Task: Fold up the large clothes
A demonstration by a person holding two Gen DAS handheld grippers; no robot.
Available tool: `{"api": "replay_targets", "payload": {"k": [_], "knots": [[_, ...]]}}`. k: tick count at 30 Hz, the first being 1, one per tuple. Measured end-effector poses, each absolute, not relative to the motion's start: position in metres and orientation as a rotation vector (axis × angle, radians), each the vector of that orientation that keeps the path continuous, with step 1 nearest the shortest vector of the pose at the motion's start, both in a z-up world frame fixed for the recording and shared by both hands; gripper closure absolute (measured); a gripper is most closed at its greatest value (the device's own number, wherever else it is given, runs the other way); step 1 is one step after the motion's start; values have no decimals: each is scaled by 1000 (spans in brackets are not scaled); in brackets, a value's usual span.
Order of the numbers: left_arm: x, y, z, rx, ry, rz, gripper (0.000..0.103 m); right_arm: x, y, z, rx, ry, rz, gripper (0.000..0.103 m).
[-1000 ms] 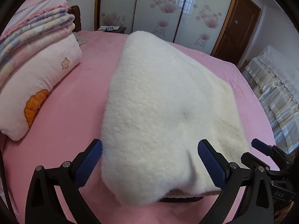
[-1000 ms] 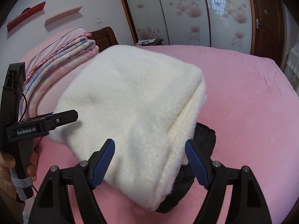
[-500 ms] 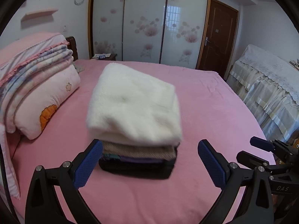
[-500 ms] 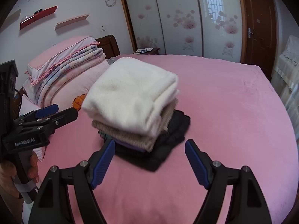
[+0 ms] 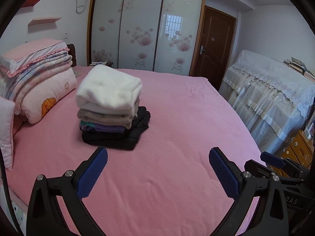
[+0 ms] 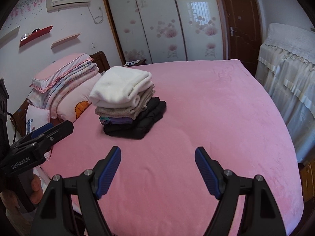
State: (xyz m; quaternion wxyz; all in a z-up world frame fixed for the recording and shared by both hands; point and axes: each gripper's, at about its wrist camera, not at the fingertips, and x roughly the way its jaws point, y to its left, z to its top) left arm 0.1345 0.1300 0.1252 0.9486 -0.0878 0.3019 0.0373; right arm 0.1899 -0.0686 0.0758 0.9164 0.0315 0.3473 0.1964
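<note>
We have pulled both grippers back from the folded white fleece (image 5: 110, 90) — it now tops the clothes stack (image 5: 115, 118) on the pink bed (image 5: 177, 177), well beyond the left gripper (image 5: 157, 174) and right gripper (image 6: 157, 172), their jaws spread and empty — so this fold looks finished.

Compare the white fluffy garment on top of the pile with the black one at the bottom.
The white fluffy garment tops the pile and looks thick and plush; the black garment lies lowest, on the pink bed, and looks flatter. The black one juts out past the pile on the right; the white one does not. Both are folded.
</note>
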Motion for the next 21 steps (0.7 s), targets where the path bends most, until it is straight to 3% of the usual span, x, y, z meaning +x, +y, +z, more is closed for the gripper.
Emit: {"api": "replay_targets", "payload": {"k": [21], "knots": [[54, 52, 70, -126, 733, 104, 1, 89, -133, 38, 86, 721, 237, 25]]}}
